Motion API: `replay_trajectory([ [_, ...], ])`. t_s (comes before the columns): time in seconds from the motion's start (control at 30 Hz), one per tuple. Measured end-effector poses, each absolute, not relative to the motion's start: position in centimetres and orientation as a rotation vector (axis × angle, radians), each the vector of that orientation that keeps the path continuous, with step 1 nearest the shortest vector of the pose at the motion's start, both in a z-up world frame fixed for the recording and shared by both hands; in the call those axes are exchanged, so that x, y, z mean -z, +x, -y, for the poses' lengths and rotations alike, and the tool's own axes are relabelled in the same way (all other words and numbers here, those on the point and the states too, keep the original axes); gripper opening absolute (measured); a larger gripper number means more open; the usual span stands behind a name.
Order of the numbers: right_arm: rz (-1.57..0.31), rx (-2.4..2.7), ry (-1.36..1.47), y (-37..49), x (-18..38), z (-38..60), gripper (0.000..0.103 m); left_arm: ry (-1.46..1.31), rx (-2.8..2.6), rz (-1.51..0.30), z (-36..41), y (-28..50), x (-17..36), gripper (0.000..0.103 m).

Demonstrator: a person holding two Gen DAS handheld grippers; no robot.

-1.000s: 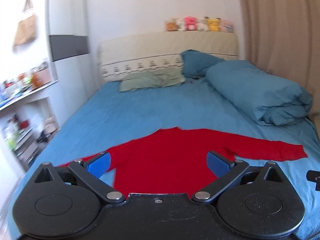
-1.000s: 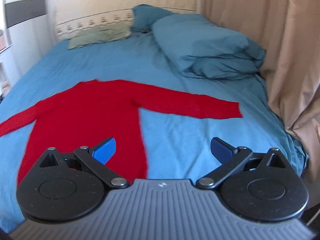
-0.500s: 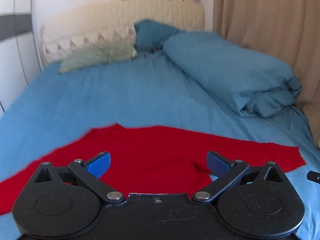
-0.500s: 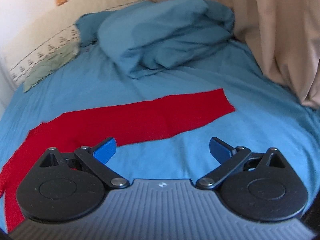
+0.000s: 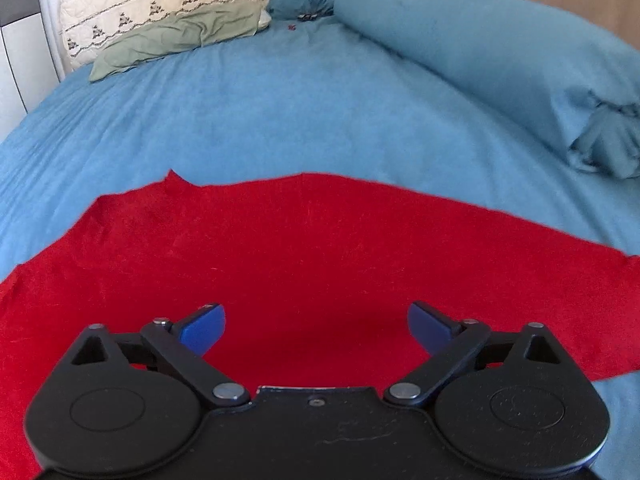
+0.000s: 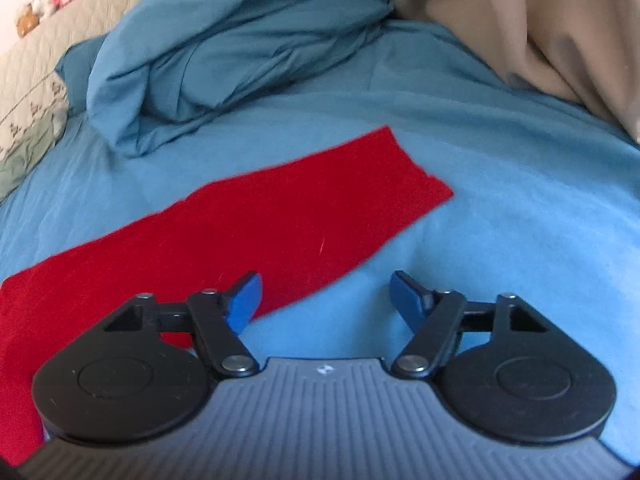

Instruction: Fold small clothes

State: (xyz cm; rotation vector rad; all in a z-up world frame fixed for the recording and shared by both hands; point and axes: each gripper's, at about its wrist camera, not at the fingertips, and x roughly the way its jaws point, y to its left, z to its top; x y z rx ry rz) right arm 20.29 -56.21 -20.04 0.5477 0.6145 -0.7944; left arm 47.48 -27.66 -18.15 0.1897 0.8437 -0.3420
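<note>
Blue bed (image 5: 320, 100) is carrying a red sweater (image 5: 300, 248) under both released grippers (image 5: 316, 326) (image 6: 326, 294), no writing showing.

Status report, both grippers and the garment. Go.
Left gripper open, over red knit sweater body. Right gripper open, at lower edge of its sleeve. Sweater flat, unfolded on blue bedsheet. Nothing in the way.

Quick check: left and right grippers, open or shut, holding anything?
Left gripper: open, empty, over the red sweater.
Right gripper: open, empty, at the sweater's sleeve.
</note>
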Motion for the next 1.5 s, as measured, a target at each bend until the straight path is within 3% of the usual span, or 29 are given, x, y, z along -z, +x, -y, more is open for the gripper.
replay_trajectory([
  [0.1,-0.596,0.810,0.503,21.1,20.1,56.5,0.065,0.190,0.338,-0.869,28.2,48.4,19.8,0.099],
  [0.17,-0.603,0.826,0.486,21.7,20.0,56.8,0.038,0.200,0.329,-0.884,28.5,48.9,20.8,0.101],
  [0.27,-0.618,0.830,0.468,22.5,19.6,57.1,0.022,0.186,0.322,-0.881,28.3,49.3,21.4,0.103],
  [0.57,-0.521,0.634,0.338,28.6,11.1,52.1,0.021,0.000,0.386,-0.873,23.8,50.4,18.6,0.103],
  [0.7,-0.446,0.403,0.274,34.9,5.6,44.7,0.021,-0.015,0.369,-0.820,18.4,50.6,15.6,0.103],
  [0.83,-0.404,0.124,0.256,40.8,3.6,34.8,0.021,0.016,0.269,-0.771,11.7,50.5,13.3,0.103],
  [0.93,-0.412,-0.084,0.225,44.3,5.5,26.7,0.020,-0.007,0.209,-0.752,6.9,50.2,12.9,0.103],
  [1.07,-0.546,-0.208,0.194,47.4,12.0,18.6,0.020,-0.030,0.114,-0.781,0.9,49.6,14.6,0.103],
  [1.2,-0.650,-0.223,0.185,47.9,17.7,15.8,0.020,-0.053,0.081,-0.829,-2.2,49.0,16.7,0.103],
  [1.33,-0.672,-0.239,0.141,47.9,19.3,14.5,0.021,-0.074,0.086,-0.842,-3.4,48.8,17.3,0.103],
  [1.4,-0.676,-0.248,0.114,47.6,19.3,13.8,0.024,-0.083,0.098,-0.839,-3.1,48.9,17.2,0.103],
  [1.43,-0.681,-0.261,0.103,48.0,19.2,13.6,0.032,-0.086,0.107,-0.838,-2.8,49.0,17.2,0.103],
  [1.5,-0.662,-0.285,0.083,47.1,18.8,14.4,0.061,-0.090,0.127,-0.833,-2.5,48.8,16.9,0.103],
])
